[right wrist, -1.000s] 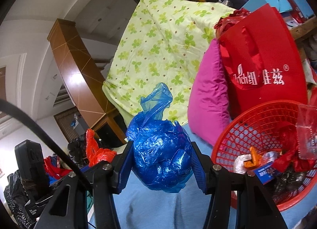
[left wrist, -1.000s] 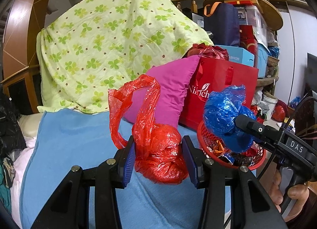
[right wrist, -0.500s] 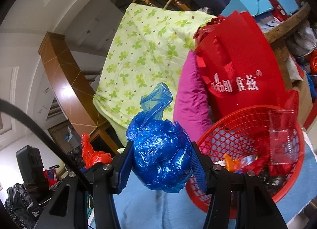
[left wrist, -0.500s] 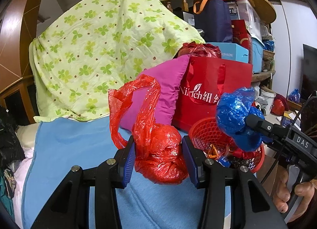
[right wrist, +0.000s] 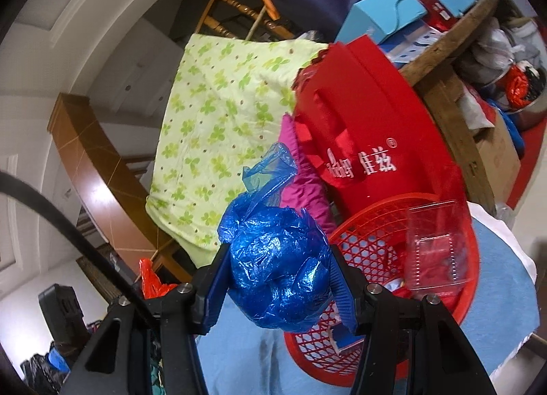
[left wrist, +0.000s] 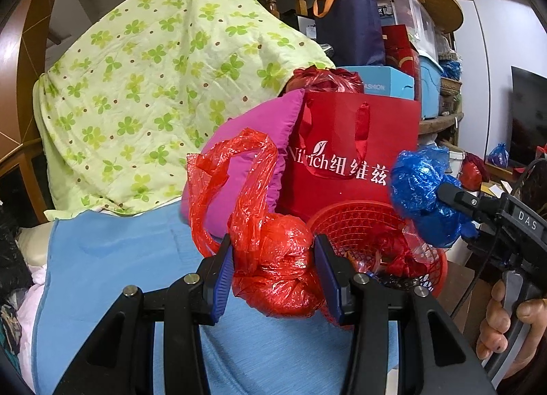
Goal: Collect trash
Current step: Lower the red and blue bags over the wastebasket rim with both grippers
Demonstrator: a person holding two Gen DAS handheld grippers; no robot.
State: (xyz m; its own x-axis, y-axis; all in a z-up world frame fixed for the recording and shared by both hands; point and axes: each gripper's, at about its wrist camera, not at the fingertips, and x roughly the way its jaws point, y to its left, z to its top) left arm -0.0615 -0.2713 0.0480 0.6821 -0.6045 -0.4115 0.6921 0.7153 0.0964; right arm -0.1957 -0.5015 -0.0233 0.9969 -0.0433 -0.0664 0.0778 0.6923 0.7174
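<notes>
Left of the red basket (left wrist: 345, 220), my left gripper (left wrist: 273, 267) has its fingers (left wrist: 222, 275) clamped on a knotted red plastic bag (left wrist: 273, 265), carried above the blue cloth (left wrist: 112, 258) and not yet over the basket's rim. At the basket's right, my right gripper (right wrist: 278, 284) is clamped on a balled blue plastic bag (right wrist: 277, 268), held just above the near rim. The basket already holds a clear plastic tray (right wrist: 436, 244) and other scraps; both bags remain to be dropped. Behind the basket, a red paper bag (left wrist: 355, 142) reads "Vitrich" with Chinese characters; my right gripper's body reads "DAS".
</notes>
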